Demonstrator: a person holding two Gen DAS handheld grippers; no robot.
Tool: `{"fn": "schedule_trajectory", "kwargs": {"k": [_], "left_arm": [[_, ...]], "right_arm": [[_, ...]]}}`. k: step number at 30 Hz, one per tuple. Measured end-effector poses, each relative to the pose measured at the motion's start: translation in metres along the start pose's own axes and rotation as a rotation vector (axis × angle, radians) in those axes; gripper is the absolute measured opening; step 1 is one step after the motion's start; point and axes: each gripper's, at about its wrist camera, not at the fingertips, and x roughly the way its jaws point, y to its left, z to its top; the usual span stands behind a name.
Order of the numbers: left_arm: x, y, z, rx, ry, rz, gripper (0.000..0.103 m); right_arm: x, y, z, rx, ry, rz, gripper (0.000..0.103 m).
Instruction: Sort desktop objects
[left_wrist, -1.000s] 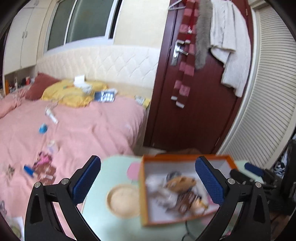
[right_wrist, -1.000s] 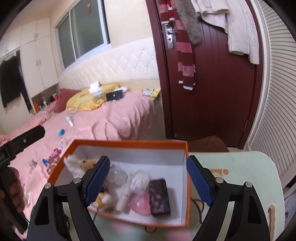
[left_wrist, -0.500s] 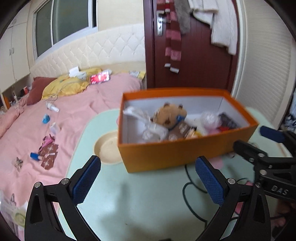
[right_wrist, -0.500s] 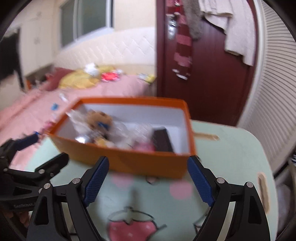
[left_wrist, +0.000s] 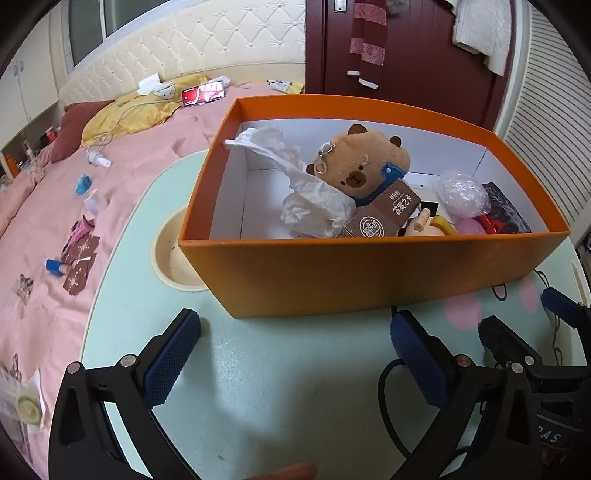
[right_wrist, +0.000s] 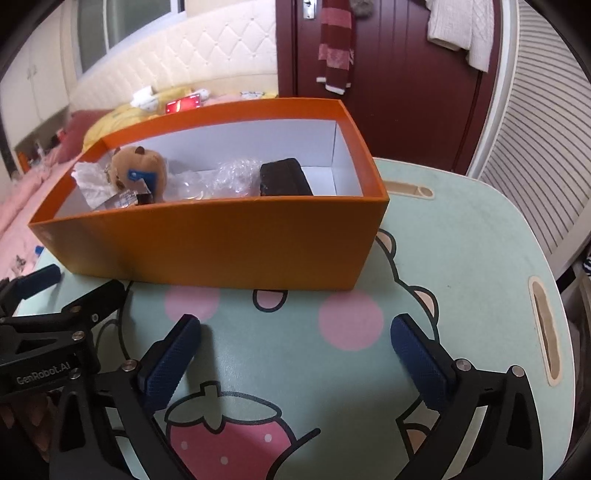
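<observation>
An orange box (left_wrist: 362, 273) (right_wrist: 221, 243) stands on the mint-green table (left_wrist: 277, 387) (right_wrist: 461, 258). It holds a brown plush capybara (left_wrist: 364, 162) (right_wrist: 142, 168), crumpled white paper (left_wrist: 314, 206), a brown card box (left_wrist: 388, 216), a clear plastic bundle (left_wrist: 461, 192) (right_wrist: 229, 179) and a dark case (left_wrist: 506, 212) (right_wrist: 284, 177). My left gripper (left_wrist: 295, 354) is open and empty, just in front of the box. My right gripper (right_wrist: 295, 354) is open and empty over the table's cartoon print; it also shows in the left wrist view (left_wrist: 517, 350).
A pink bed (left_wrist: 74, 192) with several small items lies left of the table. A dark red door (right_wrist: 388, 74) with a hanging scarf stands behind. A black cable (left_wrist: 391, 387) lies on the table. A round cup recess (left_wrist: 170, 254) sits left of the box.
Both grippers have drawn back and tilted down. The box now sits farther ahead and I see its front wall and more of the table. Both stay open.
</observation>
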Motion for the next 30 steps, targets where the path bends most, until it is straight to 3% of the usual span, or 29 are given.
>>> {"fn": "schedule_trajectory", "kwargs": {"k": [30], "left_arm": [[0.0052, 0.0041, 0.0038, -0.011, -0.002, 0.003, 0.103]], "right_arm": [[0.0037, -0.0006, -0.0019, -0.001, -0.004, 0.001, 0.103]]}}
